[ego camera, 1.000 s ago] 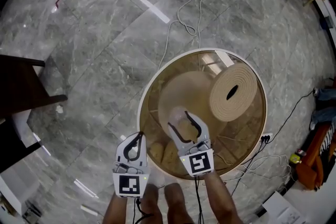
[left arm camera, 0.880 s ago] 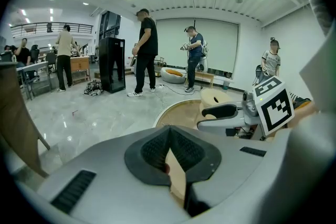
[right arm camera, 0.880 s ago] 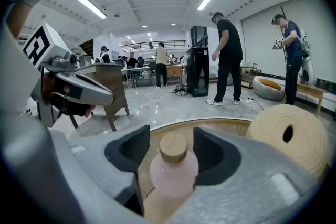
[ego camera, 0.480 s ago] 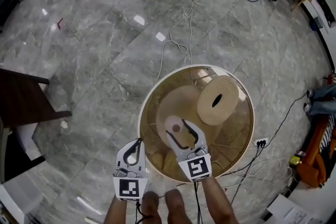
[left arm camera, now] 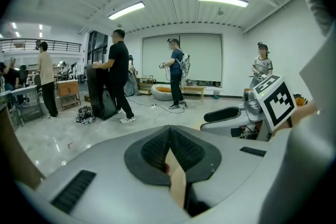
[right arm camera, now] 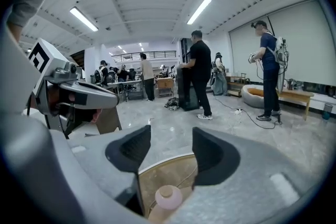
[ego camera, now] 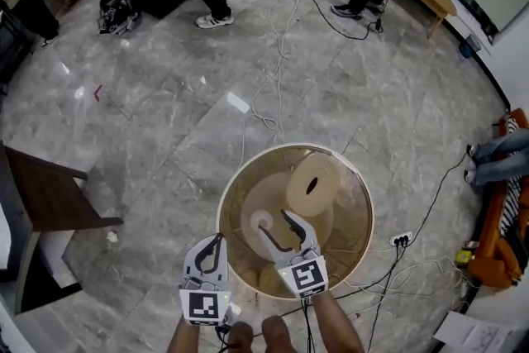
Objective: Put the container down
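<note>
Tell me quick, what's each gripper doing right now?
Left gripper: closed, nothing visibly held.
Right gripper: open, not gripping the pink-lidded container.

L gripper (ego camera: pixel 218 239) closed up; R gripper (ego camera: pixel 275 222) spread wide apart.

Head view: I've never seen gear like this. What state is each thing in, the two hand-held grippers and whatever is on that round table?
Left hand-held gripper: shut, nothing between its jaws.
Right hand-held gripper: open, jaws apart above the container, not touching it.
Container: upright on the round table, pink top on, not gripped.
Roll: wound up, tilted, hollow core showing.
</note>
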Demonstrator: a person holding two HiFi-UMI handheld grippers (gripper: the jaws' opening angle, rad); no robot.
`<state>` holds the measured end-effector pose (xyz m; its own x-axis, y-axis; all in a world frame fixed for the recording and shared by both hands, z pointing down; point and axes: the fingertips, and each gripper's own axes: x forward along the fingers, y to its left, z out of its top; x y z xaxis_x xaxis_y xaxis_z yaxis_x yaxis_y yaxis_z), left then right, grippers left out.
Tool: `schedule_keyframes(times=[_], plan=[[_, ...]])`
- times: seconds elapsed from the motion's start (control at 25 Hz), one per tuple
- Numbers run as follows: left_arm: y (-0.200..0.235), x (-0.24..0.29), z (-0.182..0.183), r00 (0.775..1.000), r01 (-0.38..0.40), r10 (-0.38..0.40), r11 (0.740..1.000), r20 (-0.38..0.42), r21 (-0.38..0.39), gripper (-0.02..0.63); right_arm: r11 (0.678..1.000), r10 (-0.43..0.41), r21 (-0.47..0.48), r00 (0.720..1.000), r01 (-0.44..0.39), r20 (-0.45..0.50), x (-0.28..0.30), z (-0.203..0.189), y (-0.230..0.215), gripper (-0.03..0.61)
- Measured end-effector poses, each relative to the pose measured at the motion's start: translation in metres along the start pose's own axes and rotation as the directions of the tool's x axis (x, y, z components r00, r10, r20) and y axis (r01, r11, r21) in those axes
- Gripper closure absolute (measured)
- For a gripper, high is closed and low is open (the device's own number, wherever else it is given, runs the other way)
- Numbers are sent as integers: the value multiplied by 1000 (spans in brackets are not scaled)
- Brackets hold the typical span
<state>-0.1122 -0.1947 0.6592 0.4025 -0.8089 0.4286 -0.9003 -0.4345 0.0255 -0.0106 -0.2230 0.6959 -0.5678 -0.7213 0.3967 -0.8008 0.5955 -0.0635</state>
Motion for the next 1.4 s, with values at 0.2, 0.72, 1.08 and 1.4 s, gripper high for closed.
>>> schedule_keyframes(times=[0.2,0.72,1.08,1.4], plan=[[-13,-22,51,999,19,-21,999,50,30,595,998,-56,-6,997,57,51,-38,48,-8,335],[-50,-102,166,984,79,-102,985,145,154,596,974,-222,-30,970,226,97,-156,156,-5,424],[-78,-164,202,976,109,-150,965,159,240,595,948,-318,20,934,319,165,-251,204,15,493],[-93,-212,214,972,110,-158,961,176,254,595,908,-416,37,886,418,204,-324,217,31,545]])
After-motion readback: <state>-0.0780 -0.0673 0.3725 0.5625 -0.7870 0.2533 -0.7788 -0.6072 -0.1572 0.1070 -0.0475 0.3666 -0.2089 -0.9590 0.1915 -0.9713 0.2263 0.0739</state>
